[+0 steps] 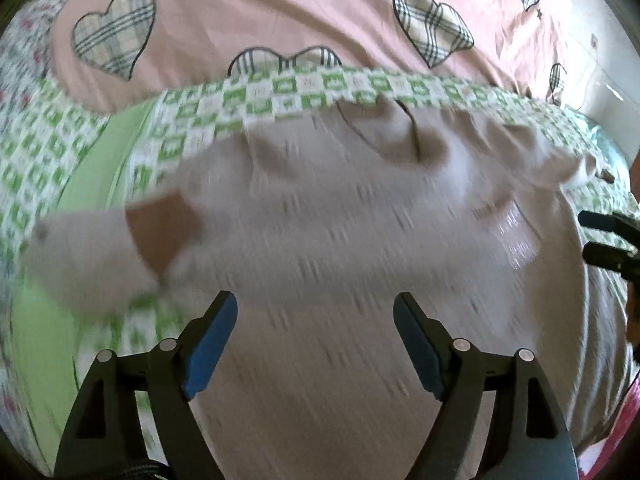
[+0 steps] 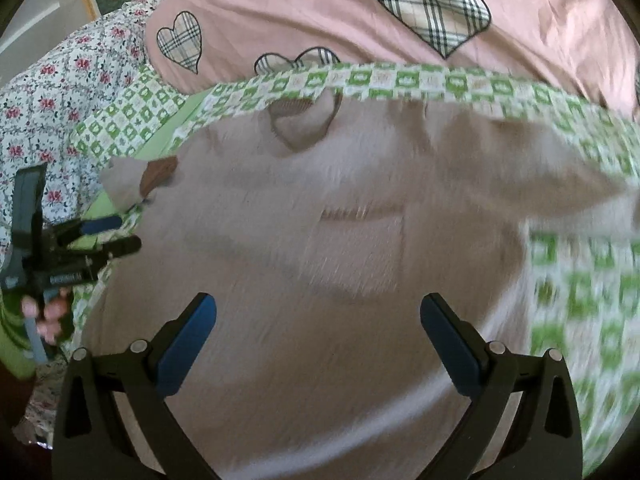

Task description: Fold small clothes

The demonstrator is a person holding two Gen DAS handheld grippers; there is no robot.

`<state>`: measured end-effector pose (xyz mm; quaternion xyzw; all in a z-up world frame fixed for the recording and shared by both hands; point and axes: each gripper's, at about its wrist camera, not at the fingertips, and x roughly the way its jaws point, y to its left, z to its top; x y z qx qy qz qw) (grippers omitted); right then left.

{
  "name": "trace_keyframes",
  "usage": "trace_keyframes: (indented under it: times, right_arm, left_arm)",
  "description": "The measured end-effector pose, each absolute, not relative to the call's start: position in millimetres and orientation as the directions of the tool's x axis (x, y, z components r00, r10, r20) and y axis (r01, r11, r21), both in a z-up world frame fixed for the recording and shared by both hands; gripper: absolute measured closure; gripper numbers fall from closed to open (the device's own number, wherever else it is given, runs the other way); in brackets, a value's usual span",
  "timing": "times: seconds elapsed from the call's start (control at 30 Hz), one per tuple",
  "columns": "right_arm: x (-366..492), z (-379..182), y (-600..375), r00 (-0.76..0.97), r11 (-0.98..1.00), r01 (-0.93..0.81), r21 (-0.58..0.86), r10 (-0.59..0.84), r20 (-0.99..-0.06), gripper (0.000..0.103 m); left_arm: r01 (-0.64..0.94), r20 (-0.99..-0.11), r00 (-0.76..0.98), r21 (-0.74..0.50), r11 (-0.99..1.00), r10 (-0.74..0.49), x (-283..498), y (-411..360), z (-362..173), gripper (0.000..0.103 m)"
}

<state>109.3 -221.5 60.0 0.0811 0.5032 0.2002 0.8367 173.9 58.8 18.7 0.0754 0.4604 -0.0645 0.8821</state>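
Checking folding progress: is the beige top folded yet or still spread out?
Spread out: the beige top lies flat, neckline and both sleeves showing.

A small beige shirt [image 2: 320, 240] is lying spread flat, front up, on the green-and-white checked sheet [image 2: 580, 300]. Its brown-edged round neckline [image 2: 304, 124] is sitting at the far edge of that sheet — next to the sheet's border. A square chest pocket [image 2: 360, 252] is showing near the middle. One short sleeve with a brown cuff [image 2: 158, 178] is reaching out over the sheet's plain green stripe — the other sleeve is blurred.
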Motion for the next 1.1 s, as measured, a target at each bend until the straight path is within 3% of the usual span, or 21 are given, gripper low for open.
trace_keyframes:
  times: [0.43,0.7,0.73,0.77,0.8,0.83,0.87,0.9,0.93,1.1]
  right_arm:
    - [268.6,43.2,-243.1,0.434,0.898,-0.369,0.240,0.395,-0.809,0.001]
    - [336.5,5.0,-224.7,0.337,0.850,-0.489,0.195,0.390,-0.857,0.002]
    - [341.7,-3.1,-223.8,0.315,0.848,-0.492,0.198,0.386,-0.867,0.010]
    - [346.1,-14.6,-223.2,0.282,0.846,-0.493,0.204,0.377,-0.882,0.025]
    - [348.1,-22.9,-223.1,0.267,0.852,-0.485,0.195,0.357,-0.895,0.032]
    - [347.3,-27.6,-223.6,0.272,0.863,-0.475,0.171,0.328,-0.905,0.048]
    - [345.9,-28.4,-226.8,0.298,0.876,-0.460,0.142,0.303,-0.905,0.072]
    - [344.6,-25.7,-231.3,0.305,0.884,-0.440,0.158,0.313,-0.899,0.086]
    - [344.4,-23.7,-237.4,0.302,0.888,-0.416,0.195,0.337,-0.892,0.092]
    - [337.6,8.4,-257.4,0.415,0.929,-0.331,0.168,0.303,-0.858,0.096]
  left_arm:
    - [0.305,-0.801,0.572,0.010,0.952,-0.175,331.1,96.9,17.0,0.020]
    - [0.388,-0.865,0.446,-0.044,0.921,-0.230,396.2,98.7,-11.1,0.020]
    - [0.402,-0.871,0.432,-0.046,0.915,-0.233,397.9,96.8,-14.9,0.020]
    - [0.415,-0.875,0.422,-0.048,0.908,-0.239,397.9,94.8,-18.1,0.022]
    - [0.427,-0.878,0.419,-0.035,0.904,-0.232,398.0,91.8,-22.1,0.034]
    - [0.434,-0.879,0.425,-0.013,0.901,-0.217,396.4,88.9,-25.8,0.045]
    - [0.440,-0.875,0.434,-0.004,0.898,-0.217,393.6,88.2,-27.3,0.068]
    - [0.443,-0.863,0.449,-0.011,0.896,-0.233,390.1,88.5,-25.0,0.090]
    - [0.436,-0.847,0.473,-0.014,0.900,-0.242,386.2,90.4,-20.7,0.094]
    - [0.346,-0.772,0.613,0.071,0.935,-0.168,370.4,97.0,8.8,0.097]
